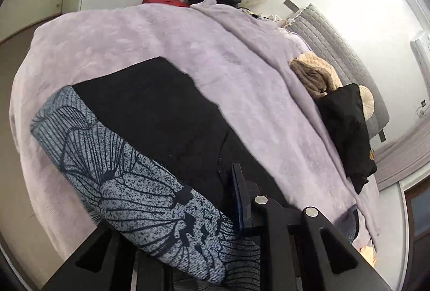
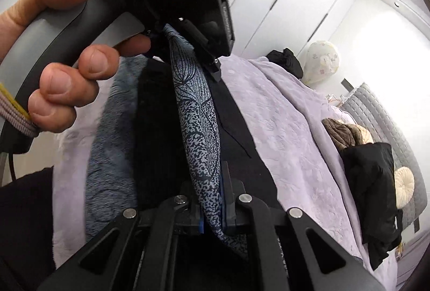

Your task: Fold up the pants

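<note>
Both grippers are clamped on the pants, so the step in hand looks like carrying a pinched edge across to make a fold. The garment is blue-grey with a dark leaf print and a black part beside it, and it lies on the lilac blanket that covers the bed.

In the right wrist view the right gripper has its jaws closed tight on a bunched band of the printed cloth. That band runs taut from those jaws up to the left gripper, which a hand holds by its grey handle just above the blanket. The cloth disappears into the left gripper's jaws there. In the left wrist view the left gripper has the printed cloth draped over its near finger, with the black part of the pants spread on the blanket straight ahead. The pinch itself is hidden under the cloth, but the jaws read as shut on it.

The next move probably calls for keeping both grips firm and the band stretched, then laying the held edge flat onto the black part so the edges line up, and only then letting go.

A black jacket lies at the far side of the blanket, well apart from the pants.
</note>
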Motion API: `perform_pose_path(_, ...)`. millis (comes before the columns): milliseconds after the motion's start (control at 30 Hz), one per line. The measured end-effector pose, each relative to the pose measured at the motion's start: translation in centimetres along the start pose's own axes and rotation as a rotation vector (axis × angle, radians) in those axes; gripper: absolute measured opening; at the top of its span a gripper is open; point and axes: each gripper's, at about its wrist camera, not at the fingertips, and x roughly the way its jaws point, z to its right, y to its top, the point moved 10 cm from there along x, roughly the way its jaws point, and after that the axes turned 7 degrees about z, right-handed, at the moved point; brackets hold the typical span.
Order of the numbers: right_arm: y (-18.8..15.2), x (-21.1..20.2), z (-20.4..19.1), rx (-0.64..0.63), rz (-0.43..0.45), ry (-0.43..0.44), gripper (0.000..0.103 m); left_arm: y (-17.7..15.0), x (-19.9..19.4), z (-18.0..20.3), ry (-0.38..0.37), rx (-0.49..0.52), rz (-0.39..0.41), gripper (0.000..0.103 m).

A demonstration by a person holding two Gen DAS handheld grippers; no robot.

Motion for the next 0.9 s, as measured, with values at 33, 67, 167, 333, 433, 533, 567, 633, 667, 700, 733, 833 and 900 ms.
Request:
perform_pose_path(33, -0.4, 0.6, -1.4, -0.021, -0.020, 0.010, 0.009, -0.8, 0.4, -1.8, 0.005, -0.030, -0.022, 0.023)
perform_pose_path(67, -1.0, 1.3, -2.4, -0.036, -0.043, 0.014, 0.009, -2.0, 1.0, -3.4, 0.009, -0.079, -0.055, 0.023)
perform_pose_path(167, -2.4, 3.0, -3.9, -0.115, -0.091, -0.048, 0.009, -3.3, 3.1, -4.2, -0.112, -0.209, -0.078, 0.023)
perform_pose_path(333, -2.1, 2.2, -3.6, -0.130, -0.111, -0.125, 0.014, -3.1, 1.2, -4.7, -0.108, -0.168, -0.056, 0.024)
perform_pose_path(433, -1.9, 0.6, -3.3, -0.137, -0.107, -0.162, 0.028, -2.9, -0.7, -5.8, -0.067, -0.154, -0.028, 0.024)
perform_pose_path(533, -1.7, -3.0, -1.8, -0.011, -0.067, -0.147, 0.068, -2.2, -2.3, -5.6, -0.027, -0.128, 0.024, 0.024)
perform_pose_path(567, -1.8, -4.5, -0.8, 0.063, -0.053, -0.127, 0.074, -2.1, -2.8, -5.5, -0.017, -0.113, 0.031, 0.024)
perform_pose_path(633, -2.5, -6.3, 3.1, 0.213, -0.048, -0.146, 0.075, -2.1, -3.4, -4.5, -0.010, -0.072, 0.035, 0.024)
perform_pose_path(667, -3.1, -7.0, 5.5, 0.286, -0.054, -0.183, 0.075, -2.2, -3.3, -3.3, -0.016, -0.044, 0.029, 0.024)
perform_pose_path(700, -4.0, -7.7, 8.1, 0.359, -0.066, -0.232, 0.076, -2.5, -3.3, -2.0, -0.024, -0.015, 0.018, 0.024)
perform_pose_path(733, -5.4, -8.0, 11.4, 0.441, -0.089, -0.292, 0.077, -3.0, -2.9, -0.1, -0.044, 0.027, 0.002, 0.024)
perform_pose_path(833, -11.1, -8.3, 20.3, 0.739, -0.210, -0.450, 0.081, -5.0, -1.6, 5.3, -0.140, 0.121, -0.064, 0.043)
perform_pose_path(900, -15.5, -7.0, 24.9, 0.918, -0.335, -0.517, 0.082, -6.6, 0.0, 7.5, -0.117, 0.173, -0.106, 0.085)
